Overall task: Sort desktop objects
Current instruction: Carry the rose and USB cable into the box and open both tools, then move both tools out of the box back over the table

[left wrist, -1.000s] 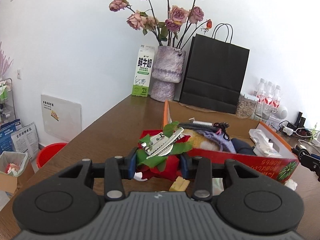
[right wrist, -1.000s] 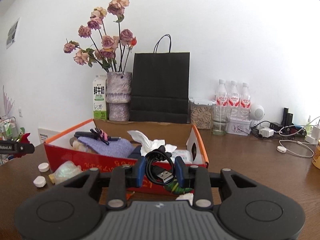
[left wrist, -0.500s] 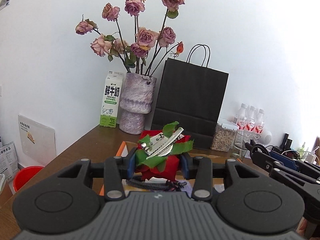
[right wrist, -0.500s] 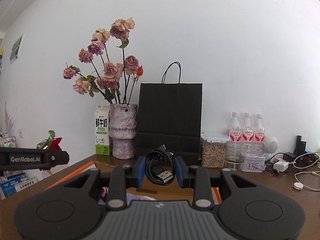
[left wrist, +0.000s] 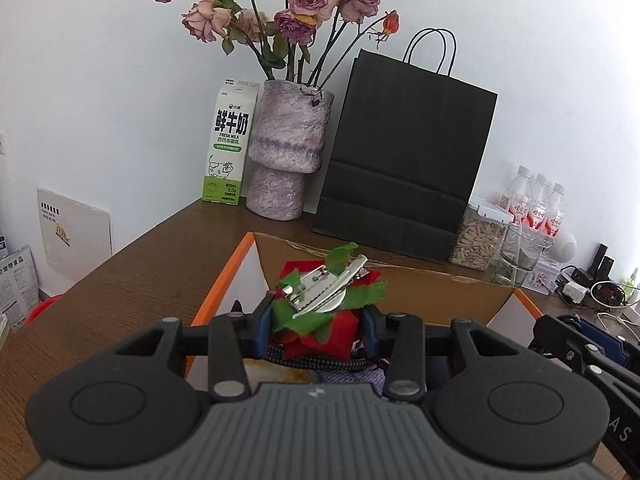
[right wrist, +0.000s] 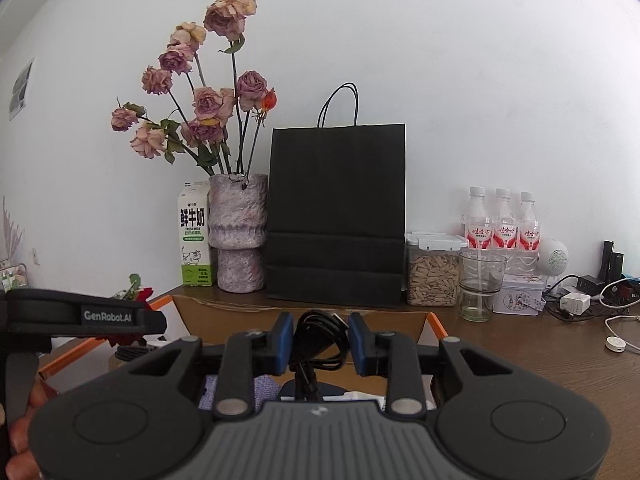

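Red fabric flower hair clip (left wrist: pixel 320 304), green leaves, metal clasp up, pinched in your left gripper (left wrist: pixel 318 326) above the orange-rimmed cardboard box (left wrist: pixel 404 292); black coiled USB cable (right wrist: pixel 318 334) clamped in your right gripper (right wrist: pixel 320 340) over the same box; behind stand a milk carton (left wrist: pixel 227 148), a mottled vase of dried roses (left wrist: pixel 286 152) and a black paper bag (left wrist: pixel 404 160) on the wooden desk (left wrist: pixel 132 272).
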Motion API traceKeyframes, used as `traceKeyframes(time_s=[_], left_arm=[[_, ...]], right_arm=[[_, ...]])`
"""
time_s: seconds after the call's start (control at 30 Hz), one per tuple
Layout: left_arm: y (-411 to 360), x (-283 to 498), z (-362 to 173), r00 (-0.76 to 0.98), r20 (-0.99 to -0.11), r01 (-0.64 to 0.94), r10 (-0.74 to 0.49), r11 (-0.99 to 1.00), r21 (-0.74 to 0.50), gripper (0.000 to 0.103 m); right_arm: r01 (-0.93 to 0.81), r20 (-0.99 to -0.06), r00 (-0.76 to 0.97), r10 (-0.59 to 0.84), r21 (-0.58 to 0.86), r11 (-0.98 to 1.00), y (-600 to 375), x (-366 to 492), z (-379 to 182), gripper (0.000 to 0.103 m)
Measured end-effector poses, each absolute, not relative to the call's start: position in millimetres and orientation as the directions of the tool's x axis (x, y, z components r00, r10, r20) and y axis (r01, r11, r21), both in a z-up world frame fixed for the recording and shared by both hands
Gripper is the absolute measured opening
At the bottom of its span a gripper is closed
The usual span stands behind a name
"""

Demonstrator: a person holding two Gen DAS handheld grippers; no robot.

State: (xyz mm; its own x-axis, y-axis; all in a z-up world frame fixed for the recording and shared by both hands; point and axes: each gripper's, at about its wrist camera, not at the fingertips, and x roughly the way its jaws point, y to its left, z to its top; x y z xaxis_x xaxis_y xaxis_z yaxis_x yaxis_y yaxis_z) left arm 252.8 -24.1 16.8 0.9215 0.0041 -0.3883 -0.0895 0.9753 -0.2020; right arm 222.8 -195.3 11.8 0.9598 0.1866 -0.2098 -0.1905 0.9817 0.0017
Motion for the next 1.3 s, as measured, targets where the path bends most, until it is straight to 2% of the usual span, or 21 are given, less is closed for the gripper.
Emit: traceKeyframes(time_s=[0.33,0.37,0.4,0.43,0.47,0.5,0.57,0.63,0.83,1.3], left_arm=[[-36,248,17,0.931,-0.365,-0.085,0.028,0.986,-0.142,0.044],[-36,247,16,0.931,-0.362,-0.095,0.039,0.986,-0.139,0.050],[-37,246,17,0.932,-0.358,-0.110,0.055,0.985,-0.134,0.063],[-37,244,17,0.933,-0.353,-0.122,0.069,0.984,-0.130,0.072],[-37,242,19,0.938,-0.338,-0.129,0.079,0.983,-0.128,0.089],[-36,239,20,0.943,-0.320,-0.136,0.089,0.982,-0.128,0.099],[-37,232,23,0.956,-0.269,-0.152,0.113,0.980,-0.126,0.103],[-39,228,25,0.962,-0.241,-0.164,0.131,0.979,-0.121,0.103],[-46,227,23,0.955,-0.251,-0.180,0.155,0.981,-0.077,0.103],[-52,224,20,0.956,-0.248,-0.171,0.158,0.985,-0.033,0.103]], right_arm=[[-0.181,-0.206,0.963,0.173,-0.018,0.983,-193,220,7,0.028],[-0.180,-0.207,0.963,0.173,-0.017,0.983,-193,220,6,0.029],[-0.176,-0.209,0.963,0.169,-0.015,0.984,-194,221,5,0.030],[-0.170,-0.210,0.964,0.164,-0.012,0.985,-194,221,5,0.035],[-0.161,-0.217,0.964,0.155,-0.011,0.987,-194,221,4,0.056],[-0.150,-0.219,0.965,0.145,-0.007,0.989,-195,221,4,0.082],[-0.136,-0.205,0.969,0.134,0.003,0.991,-197,217,5,0.098],[-0.136,-0.198,0.971,0.136,0.016,0.991,-199,215,6,0.103],[-0.145,-0.230,0.962,0.148,0.033,0.989,-199,212,6,0.103],[-0.160,-0.228,0.961,0.159,0.015,0.987,-196,203,5,0.103]])
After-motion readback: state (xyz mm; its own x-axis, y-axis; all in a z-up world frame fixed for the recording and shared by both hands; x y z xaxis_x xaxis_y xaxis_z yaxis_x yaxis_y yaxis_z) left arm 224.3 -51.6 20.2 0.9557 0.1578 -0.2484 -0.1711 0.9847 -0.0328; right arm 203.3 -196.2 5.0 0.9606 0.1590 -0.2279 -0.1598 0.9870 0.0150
